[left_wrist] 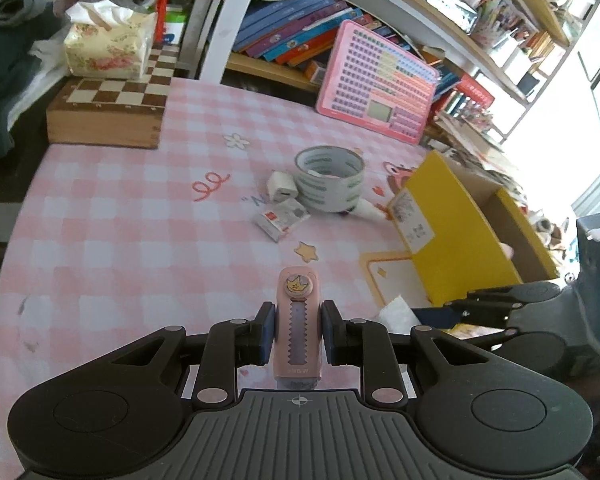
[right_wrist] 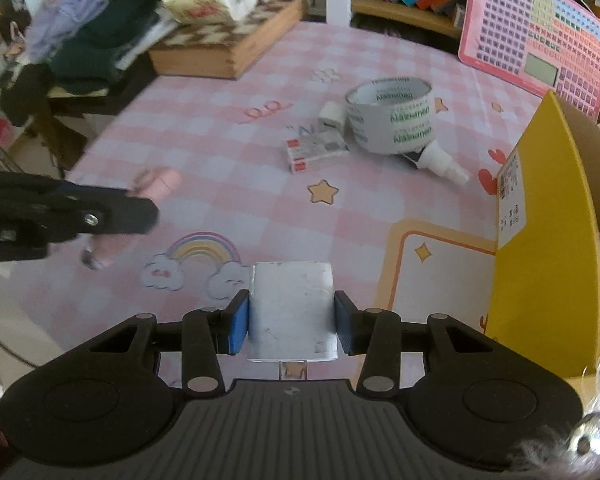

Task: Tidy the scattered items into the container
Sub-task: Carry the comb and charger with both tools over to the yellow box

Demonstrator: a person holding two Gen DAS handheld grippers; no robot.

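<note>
The left gripper, at the lower centre of its view, clamps a pink cutter. The right gripper, lower centre, pinches a white block between blue pads.

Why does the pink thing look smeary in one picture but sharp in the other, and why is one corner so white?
Right wrist view: the pink utility knife in the left hand-held gripper is smeared by motion blur. Left wrist view: it looks sharp up close, daylight washes out the far right by the bookshelf, and the fisheye lens bends the table edge.
</note>
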